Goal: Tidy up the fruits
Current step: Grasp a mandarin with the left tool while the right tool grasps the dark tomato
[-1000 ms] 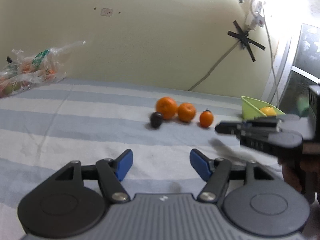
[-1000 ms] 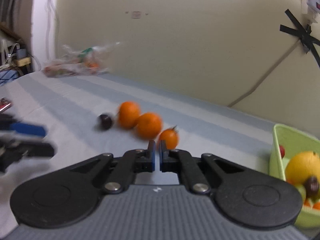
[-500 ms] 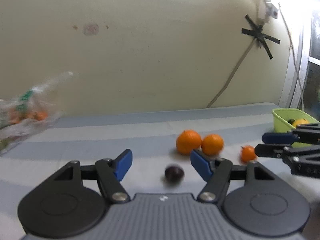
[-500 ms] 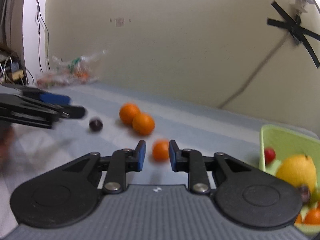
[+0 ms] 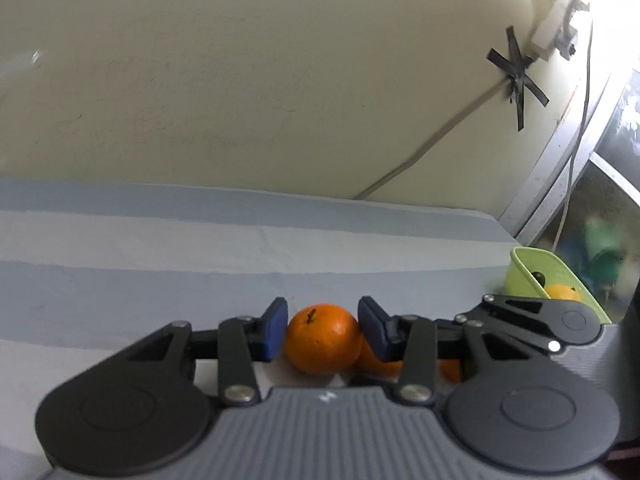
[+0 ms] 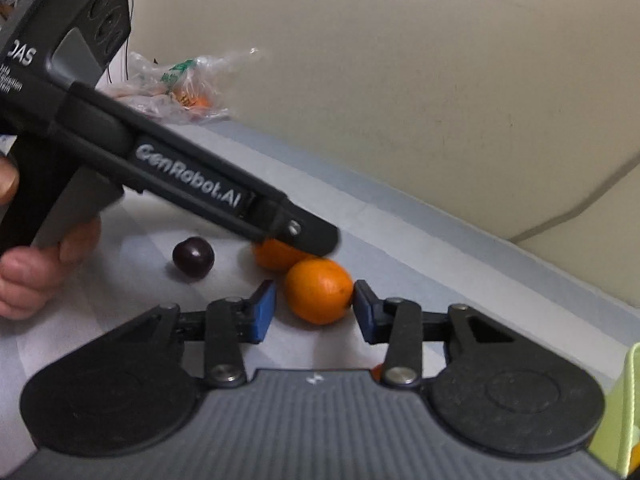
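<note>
The left gripper [image 5: 322, 330] is spread wide on either side of a round orange citrus fruit with a small stem [image 5: 322, 338], which sits on the blue-and-white striped cloth-covered table [image 5: 200, 248]. Its blue pads [image 5: 276, 328] stand just beside the fruit's flanks; whether they touch the skin cannot be told, and the fruit rests on the cloth, so nothing is gripped.

A second round orange citrus fruit [image 6: 319, 291] lies just to the right of the first, touching it or nearly so. The right gripper [image 6: 314, 309] brackets this one, parted about as wide as the fruit. Its right-hand blue pad [image 6: 363, 312] seems to meet the skin, while the other pad stands slightly off, and this fruit too sits on the cloth. In the right wrist view the black body of the left gripper crosses above the first orange and hides most of it.

A small dark purple round fruit [image 6: 193, 257] lies apart on the cloth, left of the two oranges. At the table's right edge stands a lime-green plastic basket [image 5: 524, 276] holding a yellow-orange fruit [image 5: 562, 292]. A crumpled clear plastic bag of produce [image 6: 176, 88] rests by the wall.
</note>
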### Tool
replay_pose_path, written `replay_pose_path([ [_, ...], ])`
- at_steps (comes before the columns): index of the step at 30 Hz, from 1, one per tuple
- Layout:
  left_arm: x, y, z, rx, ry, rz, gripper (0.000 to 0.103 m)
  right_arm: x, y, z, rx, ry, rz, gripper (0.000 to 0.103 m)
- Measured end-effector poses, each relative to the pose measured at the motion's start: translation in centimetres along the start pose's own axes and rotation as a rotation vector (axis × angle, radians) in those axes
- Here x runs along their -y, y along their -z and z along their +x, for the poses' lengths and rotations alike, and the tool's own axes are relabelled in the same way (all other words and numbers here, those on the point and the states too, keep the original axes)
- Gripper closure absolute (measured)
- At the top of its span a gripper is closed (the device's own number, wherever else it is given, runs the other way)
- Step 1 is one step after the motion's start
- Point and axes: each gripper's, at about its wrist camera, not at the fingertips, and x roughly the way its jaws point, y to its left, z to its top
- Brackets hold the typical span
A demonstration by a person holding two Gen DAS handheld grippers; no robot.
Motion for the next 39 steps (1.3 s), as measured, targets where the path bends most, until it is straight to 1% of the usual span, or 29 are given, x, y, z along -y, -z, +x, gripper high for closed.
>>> replay_pose_path([
  [1, -0.1, 0.0, -0.1, 0.003, 0.007, -0.017, 0.064, 0.0, 0.0, -0.2, 0.008, 0.003, 0.007, 0.064],
  [3, -0.6, 0.1, -0.5, 0.009, -0.001, -0.039, 0.064, 0.0, 0.0, -0.3, 0.002, 0.037, 0.013, 0.064],
  [5, -1.1, 0.2, -1.5, 0.024, -0.02, -0.059, 0.064, -0.1, 0.1, -0.4, -0.001, 0.09, 0.022, 0.063],
  [6, -1.5, 0.3, -2.2, 0.034, -0.017, -0.071, 0.064, -0.3, 0.1, -0.6, 0.003, 0.121, 0.021, 0.063],
  [8, -2.0, 0.6, -3.8, 0.062, -0.008, -0.096, 0.064, -0.7, 0.1, -1.1, 0.026, 0.164, 0.007, 0.062],
  [9, -2.2, 0.9, -4.9, 0.079, -0.003, -0.11, 0.064, -0.9, 0.1, -1.7, 0.052, 0.162, 0.006, 0.062],
  [10, -2.5, 1.1, -5.8, 0.097, 0.003, -0.119, 0.064, -1.1, 0.0, -2.4, 0.082, 0.141, 0.009, 0.062],
  [12, -3.2, 2.0, -7.8, 0.127, 0.005, -0.139, 0.064, -1.8, -0.3, -3.6, 0.126, 0.053, 0.018, 0.058],
  [14, -3.6, 2.5, -9.3, 0.148, -0.004, -0.167, 0.064, -2.6, -0.8, -3.6, 0.108, -0.065, 0.039, 0.056],
  [15, -4.0, 2.9, -9.9, 0.156, -0.011, -0.186, 0.064, -2.8, -1.1, -3.0, 0.09, -0.1, 0.05, 0.056],
  [16, -4.3, 3.5, -10.5, 0.164, -0.016, -0.212, 0.065, -3.2, -1.4, -2.3, 0.071, -0.112, 0.053, 0.056],
  [19, -4.6, 4.7, -11.7, 0.181, -0.026, -0.262, 0.065, -4.1, -2.0, 0.5, 0.0, -0.093, 0.029, 0.058],
  [20, -4.6, 5.1, -12.0, 0.184, -0.035, -0.271, 0.065, -4.2, -1.9, 1.3, -0.031, -0.096, 0.032, 0.066],
  [21, -4.5, 5.6, -12.3, 0.186, -0.042, -0.276, 0.065, -4.0, -2.1, 1.3, -0.025, -0.113, 0.042, 0.073],
  [22, -4.3, 5.9, -12.4, 0.186, -0.047, -0.281, 0.065, -4.0, -2.2, 1.1, -0.033, -0.118, 0.049, 0.078],
  [25, -3.3, 7.1, -12.3, 0.169, -0.037, -0.296, 0.065, -4.0, -1.2, -1.2, -0.01, -0.126, 0.071, 0.078],
  [29, -0.7, 8.5, -11.4, 0.119, 0.023, -0.285, 0.066, -3.8, 1.2, -6.0, 0.015, -0.117, 0.115, 0.078],
  [30, 0.3, 8.5, -11.0, 0.107, 0.044, -0.272, 0.066, -3.7, 2.2, -7.4, 0.024, -0.106, 0.133, 0.078],
  [31, 1.6, 8.3, -10.4, 0.093, 0.071, -0.25, 0.07, -3.7, 3.1, -8.7, 0.036, -0.088, 0.148, 0.078],
  [32, 2.6, 8.0, -9.9, 0.084, 0.095, -0.232, 0.08, -3.4, 3.7, -9.7, 0.051, -0.064, 0.159, 0.078],
  [34, 5.2, 7.0, -8.6, 0.063, 0.155, -0.195, 0.081, -2.9, 4.9, -11.9, 0.096, 0.0, 0.182, 0.078],
  [37, 9.8, 4.7, -6.2, 0.039, 0.231, -0.115, 0.081, -1.2, 6.4, -15.2, 0.17, 0.131, 0.21, 0.078],
  [39, 12.5, 3.4, -4.6, 0.036, 0.236, -0.055, 0.081, 0.0, 6.9, -16.1, 0.203, 0.203, 0.24, 0.077],
])
